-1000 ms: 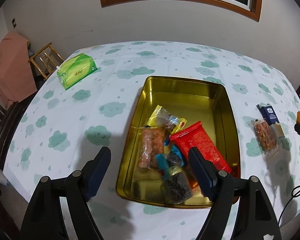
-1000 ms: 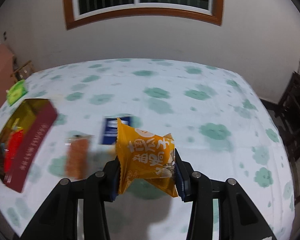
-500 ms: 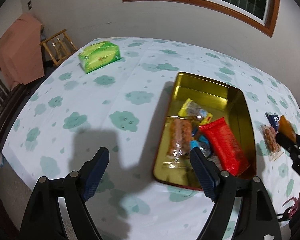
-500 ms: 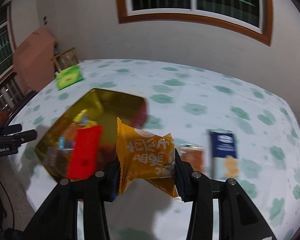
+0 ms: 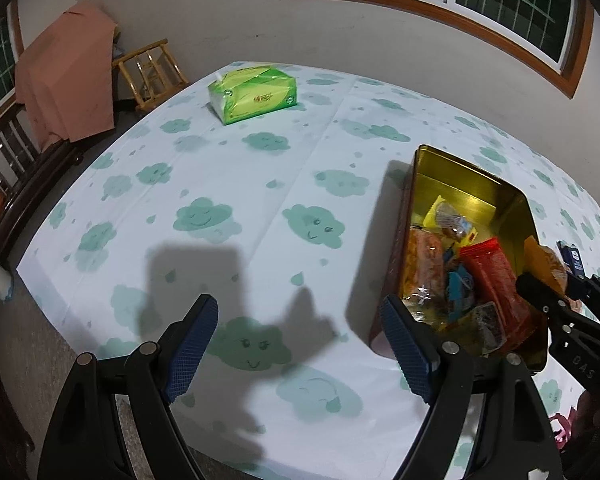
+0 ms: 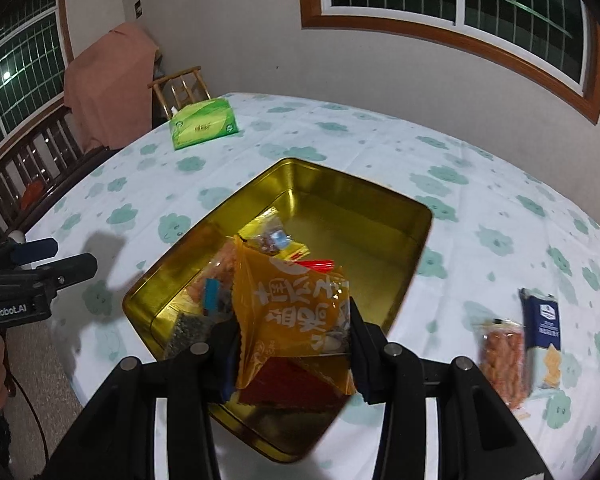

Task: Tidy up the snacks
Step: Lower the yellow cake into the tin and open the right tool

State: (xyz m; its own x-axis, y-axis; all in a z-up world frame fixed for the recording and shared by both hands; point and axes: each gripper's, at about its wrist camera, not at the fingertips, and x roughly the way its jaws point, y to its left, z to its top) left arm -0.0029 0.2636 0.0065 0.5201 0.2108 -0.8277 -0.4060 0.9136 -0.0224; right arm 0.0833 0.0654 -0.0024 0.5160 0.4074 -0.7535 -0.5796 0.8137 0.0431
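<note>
Right wrist: crinkled orange snack packet (image 6: 292, 312), white lettering

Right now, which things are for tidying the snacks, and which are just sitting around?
For the job:
- orange snack packet, clamped in the right gripper over the tin
- gold tin with snacks inside
- clear cracker pack and blue packet, on the tablecloth beside the tin

Just lying about:
- green tissue box
- wooden chair
- left gripper, open and empty
</note>
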